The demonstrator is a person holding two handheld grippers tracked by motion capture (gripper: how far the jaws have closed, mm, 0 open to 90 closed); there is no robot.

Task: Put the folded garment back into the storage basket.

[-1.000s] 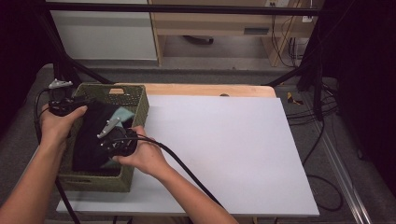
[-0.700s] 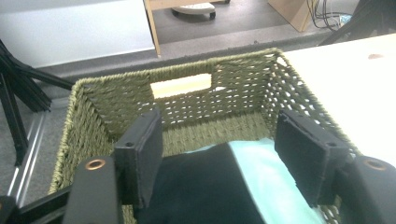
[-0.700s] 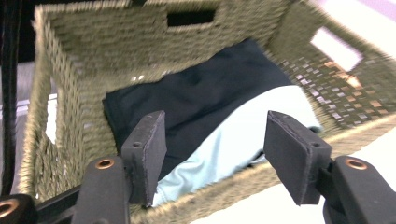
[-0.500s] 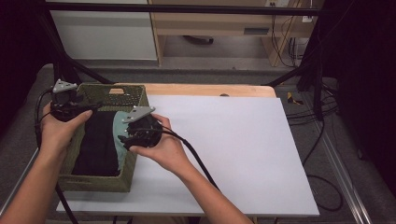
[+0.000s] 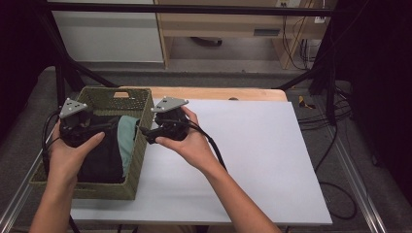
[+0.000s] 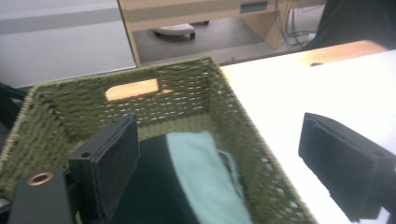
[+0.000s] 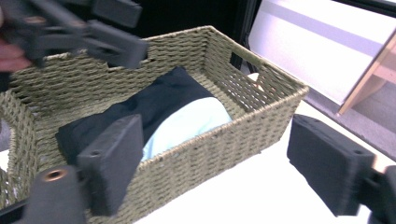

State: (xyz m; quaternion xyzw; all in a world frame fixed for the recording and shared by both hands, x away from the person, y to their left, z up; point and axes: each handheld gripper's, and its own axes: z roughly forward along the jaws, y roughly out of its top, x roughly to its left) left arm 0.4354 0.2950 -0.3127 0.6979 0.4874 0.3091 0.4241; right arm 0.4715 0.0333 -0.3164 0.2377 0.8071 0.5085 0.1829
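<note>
A green woven basket [image 5: 138, 160] stands at the table's left end. Inside lie a folded dark cloth [image 5: 102, 160] and a pale teal cloth [image 5: 127, 141] against the right wall. My left gripper [image 5: 97, 127] hovers over the basket's left side, jaws wide apart. In the left gripper view the left gripper [image 6: 229, 172] has nothing between its jaws, with the teal cloth [image 6: 205, 177] below. My right gripper [image 5: 145, 132] hangs at the basket's right rim, pointing left. In the right gripper view the right gripper [image 7: 222, 168] is open and holds nothing. Both pairs of jaws have just been opening.
A white sheet [image 5: 252, 155] covers the table to the right of the basket. A wooden strip [image 5: 218, 93] runs along the far edge. Black cables trail from both grippers, and dark stand legs rise at the far corners.
The right hand has come up out of the basket and moved right to its rim. The left hand has shifted slightly over the basket. Both pairs of jaws have spread, and more teal cloth shows.
</note>
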